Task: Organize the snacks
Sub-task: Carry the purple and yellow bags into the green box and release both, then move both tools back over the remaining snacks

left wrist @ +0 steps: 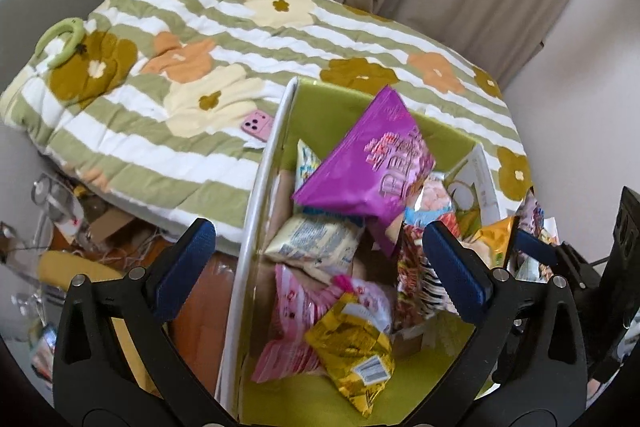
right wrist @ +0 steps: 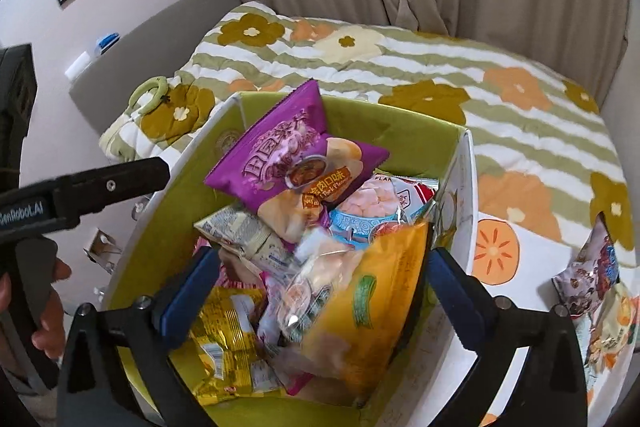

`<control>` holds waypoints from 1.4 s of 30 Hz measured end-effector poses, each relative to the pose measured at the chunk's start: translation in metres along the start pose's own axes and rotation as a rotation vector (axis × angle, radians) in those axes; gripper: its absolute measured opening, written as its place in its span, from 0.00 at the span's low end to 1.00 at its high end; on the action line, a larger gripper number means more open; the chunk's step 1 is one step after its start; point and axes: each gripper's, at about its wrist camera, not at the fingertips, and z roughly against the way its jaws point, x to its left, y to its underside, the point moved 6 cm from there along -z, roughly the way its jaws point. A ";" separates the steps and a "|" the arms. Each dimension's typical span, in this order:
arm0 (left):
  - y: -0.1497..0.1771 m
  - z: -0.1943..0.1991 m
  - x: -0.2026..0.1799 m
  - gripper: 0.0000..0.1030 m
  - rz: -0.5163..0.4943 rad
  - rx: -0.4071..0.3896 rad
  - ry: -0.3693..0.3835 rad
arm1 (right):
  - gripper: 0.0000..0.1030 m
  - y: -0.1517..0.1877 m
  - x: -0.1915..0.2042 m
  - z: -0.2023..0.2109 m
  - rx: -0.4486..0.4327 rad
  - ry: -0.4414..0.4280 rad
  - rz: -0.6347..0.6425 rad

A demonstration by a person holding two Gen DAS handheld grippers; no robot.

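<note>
The left hand-held gripper [left wrist: 320, 259] is standing released, jaws wide, above the snack box [left wrist: 256, 211]. The right hand-held gripper [right wrist: 324, 291] is likewise gaping over the yellow packet [right wrist: 372, 303]. The purple chip bag [right wrist: 288, 163] is lying atop the pile, centre frame. More snack packets [right wrist: 592, 279] are lying at right on the bed [right wrist: 520, 115].

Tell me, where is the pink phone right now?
In the left wrist view, the pink phone lies on the flowered quilt, just left of the snack box's white rim.

A flowered quilt [left wrist: 224, 39] carries the snack box [left wrist: 276, 131], a pink phone [left wrist: 258, 125] and a green ring [left wrist: 60, 37].
</note>
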 end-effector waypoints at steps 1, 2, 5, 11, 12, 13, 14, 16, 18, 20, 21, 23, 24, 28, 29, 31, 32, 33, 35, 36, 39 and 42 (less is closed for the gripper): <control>0.004 0.000 0.000 1.00 0.000 0.006 -0.004 | 1.00 0.003 0.000 0.001 0.004 0.004 0.009; 0.008 -0.001 0.000 1.00 0.000 0.011 -0.004 | 1.00 0.007 -0.001 0.001 0.014 0.008 0.010; 0.016 0.001 0.000 1.00 0.000 0.021 -0.004 | 1.00 0.013 -0.003 0.005 0.023 0.011 -0.003; 0.018 0.023 0.001 1.00 -0.010 -0.021 -0.011 | 1.00 0.004 -0.006 0.034 -0.058 0.033 -0.040; 0.017 0.026 0.000 1.00 -0.011 -0.027 -0.010 | 1.00 0.002 -0.005 0.038 -0.067 0.037 -0.038; 0.017 0.029 -0.001 1.00 -0.013 -0.034 -0.008 | 1.00 0.002 -0.004 0.040 -0.070 0.037 -0.036; 0.017 0.032 -0.002 1.00 -0.016 -0.039 -0.005 | 1.00 0.002 -0.002 0.043 -0.075 0.038 -0.035; 0.018 0.039 -0.005 1.00 -0.024 -0.049 -0.002 | 1.00 0.003 0.002 0.048 -0.087 0.036 -0.033; 0.017 0.045 -0.006 1.00 -0.035 -0.056 0.001 | 1.00 0.005 0.007 0.053 -0.092 0.035 -0.034; 0.018 0.052 -0.009 1.00 -0.047 -0.064 0.001 | 1.00 0.005 0.010 0.057 -0.101 0.035 -0.038; 0.018 0.055 -0.011 1.00 -0.051 -0.069 0.001 | 1.00 0.005 0.012 0.061 -0.108 0.035 -0.040; 0.018 0.062 -0.015 1.00 -0.061 -0.081 0.009 | 1.00 0.004 0.014 0.068 -0.120 0.046 -0.044; 0.018 0.066 -0.017 1.00 -0.066 -0.087 0.015 | 1.00 0.003 0.014 0.070 -0.123 0.049 -0.045; 0.020 0.078 -0.029 1.00 -0.096 -0.109 0.021 | 1.00 0.005 0.013 0.087 -0.142 0.084 -0.041; 0.022 0.081 -0.034 1.00 -0.103 -0.114 0.024 | 1.00 0.007 0.010 0.095 -0.156 0.099 -0.045; 0.026 0.086 -0.042 1.00 -0.110 -0.122 0.035 | 1.00 0.010 0.006 0.105 -0.170 0.105 -0.056; 0.028 0.088 -0.048 1.00 -0.113 -0.126 0.040 | 1.00 0.013 0.001 0.113 -0.181 0.103 -0.067; 0.031 0.092 -0.055 1.00 -0.117 -0.131 0.045 | 1.00 0.016 -0.003 0.120 -0.189 0.107 -0.076; 0.035 0.096 -0.070 1.00 -0.124 -0.141 0.058 | 1.00 0.022 -0.015 0.135 -0.209 0.125 -0.092; 0.037 0.098 -0.078 1.00 -0.129 -0.145 0.063 | 1.00 0.025 -0.022 0.143 -0.218 0.135 -0.097; 0.048 0.101 -0.110 1.00 -0.157 -0.159 0.072 | 1.00 0.035 -0.044 0.166 -0.245 0.162 -0.111; 0.063 0.100 -0.150 1.00 -0.171 -0.150 0.094 | 1.00 0.051 -0.073 0.187 -0.259 0.186 -0.135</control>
